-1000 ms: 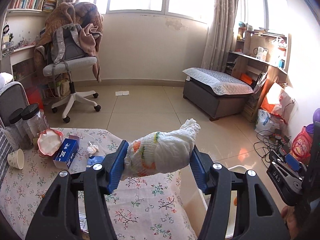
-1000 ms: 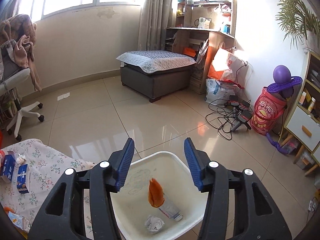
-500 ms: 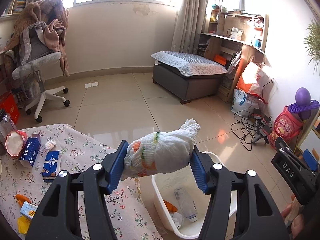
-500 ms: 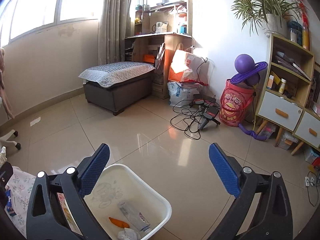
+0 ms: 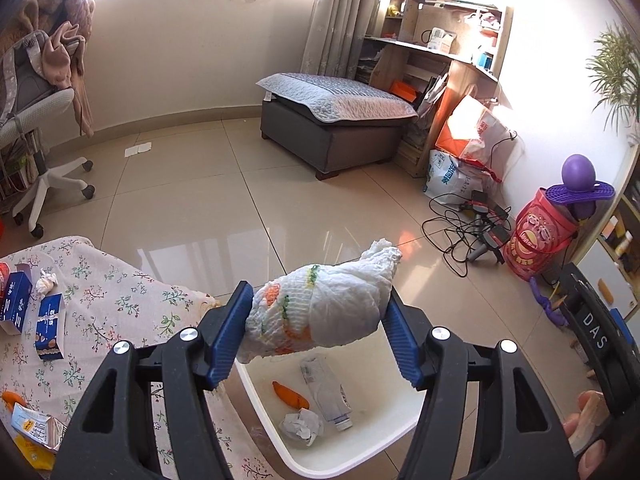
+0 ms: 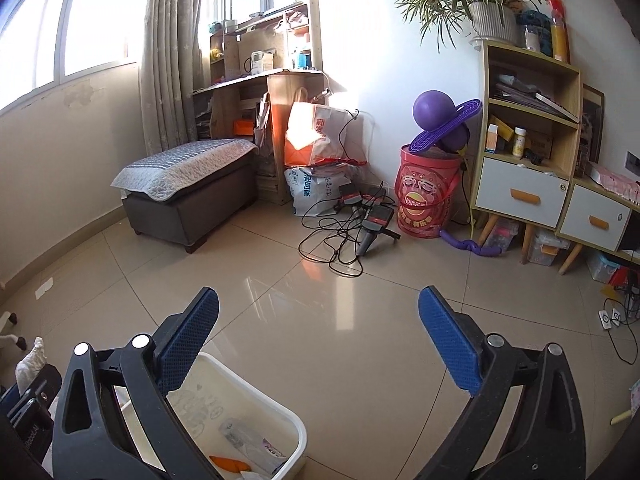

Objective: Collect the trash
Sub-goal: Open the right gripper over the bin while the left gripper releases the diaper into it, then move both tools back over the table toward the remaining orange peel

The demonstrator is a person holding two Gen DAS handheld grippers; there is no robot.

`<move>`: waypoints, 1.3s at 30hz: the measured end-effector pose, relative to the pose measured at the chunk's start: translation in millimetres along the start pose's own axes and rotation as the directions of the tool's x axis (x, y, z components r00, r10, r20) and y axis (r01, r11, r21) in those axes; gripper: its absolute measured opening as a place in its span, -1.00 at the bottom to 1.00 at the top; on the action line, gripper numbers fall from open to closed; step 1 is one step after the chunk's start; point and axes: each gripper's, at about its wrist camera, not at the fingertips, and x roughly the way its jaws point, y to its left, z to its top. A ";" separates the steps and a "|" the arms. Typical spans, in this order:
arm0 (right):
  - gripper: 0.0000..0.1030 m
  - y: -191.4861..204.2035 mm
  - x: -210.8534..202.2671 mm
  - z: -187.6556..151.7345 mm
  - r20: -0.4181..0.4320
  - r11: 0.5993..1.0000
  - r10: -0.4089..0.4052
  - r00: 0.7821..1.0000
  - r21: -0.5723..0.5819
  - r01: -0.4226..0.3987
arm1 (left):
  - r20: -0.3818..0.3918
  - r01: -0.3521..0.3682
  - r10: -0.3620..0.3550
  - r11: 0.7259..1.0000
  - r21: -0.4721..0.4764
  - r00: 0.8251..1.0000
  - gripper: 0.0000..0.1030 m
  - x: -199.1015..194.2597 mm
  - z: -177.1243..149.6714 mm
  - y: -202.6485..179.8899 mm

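Left wrist view, soft crinkled white diaper bundle clamped between ribbed blue pads of left tool, held above smooth white plastic bin beside floral-clothed worktop's edge, right tool spread wide, nothing gripped.

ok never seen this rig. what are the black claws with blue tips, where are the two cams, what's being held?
No robot here: a person carries a handheld two-finger gripper in each hand, and each has a fisheye camera looking forward along its fingers.

Left wrist view: the left gripper is shut on a rolled diaper, held above a white bin on the floor. The bin already holds a plastic bottle, an orange scrap and crumpled paper. To the left, a table with a floral cloth carries small blue boxes and other litter.

Right wrist view: the right gripper is open and empty, with the same bin at lower left.
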 end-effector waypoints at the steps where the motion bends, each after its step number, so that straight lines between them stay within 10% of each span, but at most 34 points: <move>1: 0.86 0.0 -1.1 -0.9 0.001 1.000 0.001 1.000 0.001 -0.001 | -0.001 -0.004 0.004 1.000 0.003 1.000 0.34 1.2 0.6 -1.3; 20: 0.86 28.0 -14.2 -8.2 0.001 0.996 0.054 0.999 -0.067 -0.054 | 0.028 -0.105 0.106 0.994 -0.035 0.994 0.70 -17.2 -2.9 30.1; 39: 0.86 131.1 -75.8 -49.4 -0.028 0.922 0.271 0.962 -0.279 -0.268 | 0.011 -0.291 0.301 0.930 -0.225 0.954 0.73 -65.0 -27.0 154.9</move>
